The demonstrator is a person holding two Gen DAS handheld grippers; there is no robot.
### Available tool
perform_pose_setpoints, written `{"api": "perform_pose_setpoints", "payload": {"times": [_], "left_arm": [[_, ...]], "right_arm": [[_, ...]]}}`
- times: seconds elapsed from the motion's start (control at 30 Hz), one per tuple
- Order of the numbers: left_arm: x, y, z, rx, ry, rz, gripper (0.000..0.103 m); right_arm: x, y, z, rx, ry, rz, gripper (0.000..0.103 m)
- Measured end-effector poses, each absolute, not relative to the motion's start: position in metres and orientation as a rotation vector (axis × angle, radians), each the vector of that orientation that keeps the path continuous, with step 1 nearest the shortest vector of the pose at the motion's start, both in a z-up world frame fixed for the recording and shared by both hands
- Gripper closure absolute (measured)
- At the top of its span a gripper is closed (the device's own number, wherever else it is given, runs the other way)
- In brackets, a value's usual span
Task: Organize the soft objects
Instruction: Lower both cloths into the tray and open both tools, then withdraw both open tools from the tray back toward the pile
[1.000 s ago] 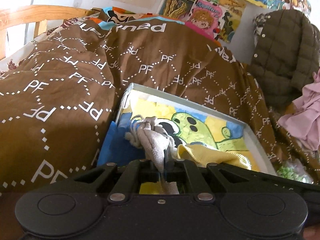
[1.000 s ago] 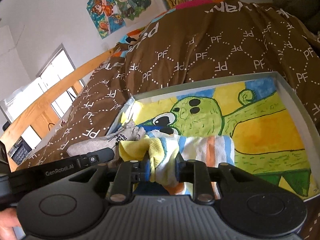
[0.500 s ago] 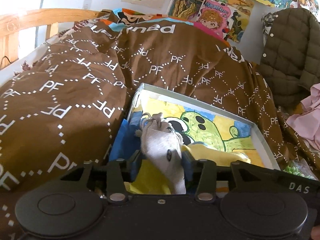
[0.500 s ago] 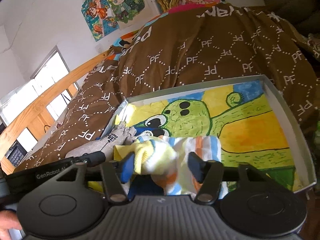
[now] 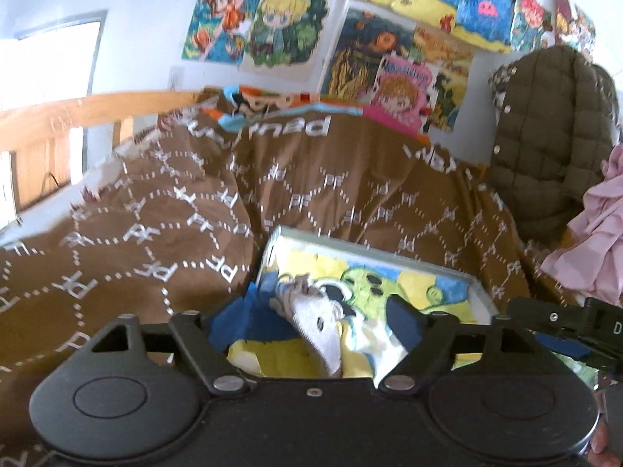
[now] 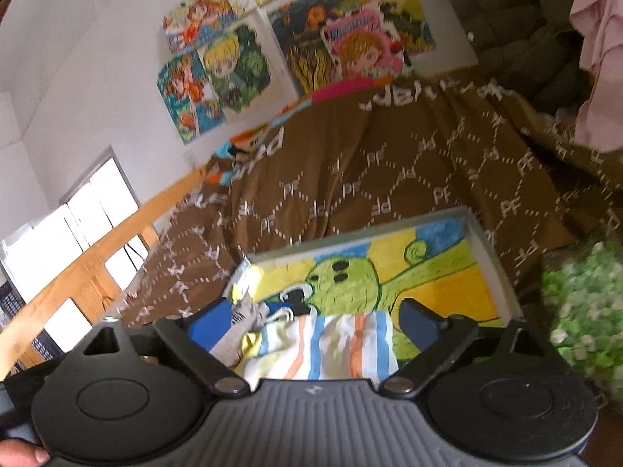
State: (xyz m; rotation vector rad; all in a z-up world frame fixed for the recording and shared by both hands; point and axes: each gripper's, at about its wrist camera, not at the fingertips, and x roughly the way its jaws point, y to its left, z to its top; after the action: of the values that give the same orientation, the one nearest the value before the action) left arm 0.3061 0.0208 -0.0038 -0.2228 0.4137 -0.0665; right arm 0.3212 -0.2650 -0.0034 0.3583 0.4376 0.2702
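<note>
— Where have the socks ended up?

— In the box (image 6: 493,249), the shallow one with the green cartoon creature painted across its yellow and blue floor. The grey sock (image 5: 317,321) lies at the box's 8 o'clock corner, toe toward the wall. The striped sock (image 6: 323,344), white with blue and orange bands, lies touching it on the 3 o'clock side.

— And the grippers?

— Both spread wide, holding nothing. The left gripper (image 5: 317,321) hangs over the grey sock, fingers (image 5: 403,317) well clear of it on either side. The right gripper (image 6: 313,323) sits above the striped one, likewise apart.

— What's around the box?

— It rests on a brown quilt (image 5: 163,233) printed with white "PF" letters. At 12 o'clock, drawings (image 6: 229,62) cover the wall. A wooden rail (image 6: 97,257) runs along 9 o'clock, an olive padded coat (image 5: 545,132) hangs at 2 o'clock, pink cloth (image 5: 595,241) beside it.
</note>
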Motion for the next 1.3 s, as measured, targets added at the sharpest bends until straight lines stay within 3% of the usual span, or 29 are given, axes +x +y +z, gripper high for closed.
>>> {"api": "perform_pose_setpoints", "payload": {"times": [0.07,0.23,0.77,1.3], "left_arm": [[0.294,0.019,0.005,-0.22,0.378,-0.055,0.008],[0.26,0.012,0.024,-0.202,0.296,-0.048,0.001],[0.16,-0.006,0.046,-0.209,0.227,-0.084,0.001],[0.093,-0.005,0.03,-0.212,0.282,-0.089,0.001]], "right_arm": [[0.311,-0.267,0.004,0.35,0.411,0.263,0.001],[0.28,-0.272,0.02,0.315,0.34,0.228,0.0],[0.167,-0.274,0.045,0.174,0.187,0.169,0.0],[0.101,-0.274,0.036,0.131,0.192,0.161,0.0]]}}
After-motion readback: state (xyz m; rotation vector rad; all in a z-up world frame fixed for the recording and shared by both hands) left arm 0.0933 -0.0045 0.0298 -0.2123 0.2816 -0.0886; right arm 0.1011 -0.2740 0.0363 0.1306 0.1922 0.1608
